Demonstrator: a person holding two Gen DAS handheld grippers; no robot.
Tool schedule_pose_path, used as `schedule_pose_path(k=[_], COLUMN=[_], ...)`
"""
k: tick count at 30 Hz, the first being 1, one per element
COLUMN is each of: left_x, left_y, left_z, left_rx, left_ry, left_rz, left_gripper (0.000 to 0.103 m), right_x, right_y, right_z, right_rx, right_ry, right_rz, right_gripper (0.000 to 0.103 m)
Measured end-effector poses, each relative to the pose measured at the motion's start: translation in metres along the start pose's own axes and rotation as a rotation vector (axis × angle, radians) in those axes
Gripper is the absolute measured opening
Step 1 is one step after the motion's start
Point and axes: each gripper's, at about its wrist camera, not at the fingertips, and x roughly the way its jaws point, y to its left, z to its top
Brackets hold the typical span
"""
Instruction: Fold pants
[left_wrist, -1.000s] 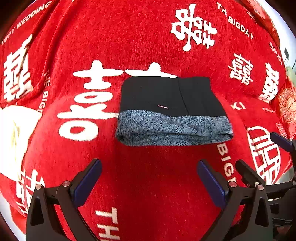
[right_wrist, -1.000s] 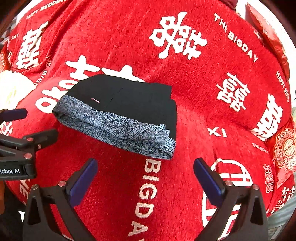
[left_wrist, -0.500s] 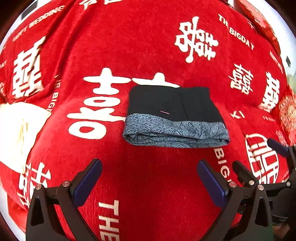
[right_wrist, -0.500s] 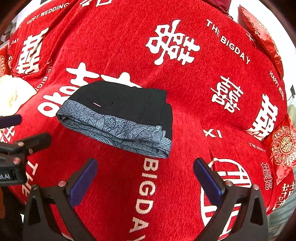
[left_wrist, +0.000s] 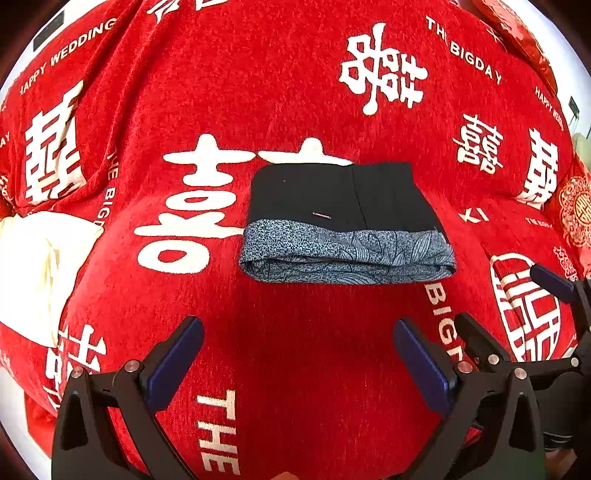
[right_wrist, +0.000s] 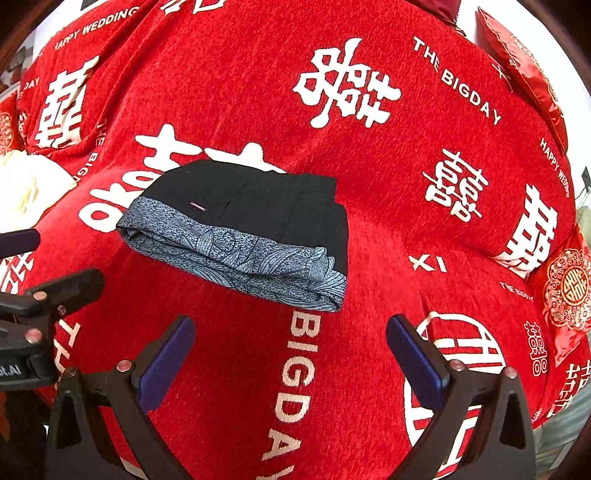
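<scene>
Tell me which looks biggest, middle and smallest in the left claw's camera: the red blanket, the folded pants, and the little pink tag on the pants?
1. Red blanket, filling nearly the whole view.
2. Folded pants, lying on it.
3. Pink tag, just a tiny sliver.

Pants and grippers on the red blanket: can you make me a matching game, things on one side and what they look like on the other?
Things:
1. pants
2. blanket
3. left gripper
4. cream cloth

Descriptions:
A. red with white writing
B. open, holding nothing
C. folded, black with a blue patterned band
D. pale, at the left edge

Pairs: 1-C, 2-A, 3-B, 4-D
</scene>
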Motion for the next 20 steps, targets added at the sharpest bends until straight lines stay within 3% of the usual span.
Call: schedule_pose_path(k=[13,20], left_x=[0.0045,0.0001], left_y=[-0.0016,-0.0071], left_z=[-0.0025,-0.0053], left_rx=[0.007,0.04], left_ry=[0.037,-0.001], left_rz=[-0.031,-0.007], left_gripper=[0.103,0.103], right_x=[0.0005,0.0023], right_y=[0.0024,0.003], right_z=[-0.0008,-0.0018], right_rx=[-0.007,-0.008], right_ry=[0.002,0.008], right_rz=[0.008,0.009], right_gripper=[0.103,0.103])
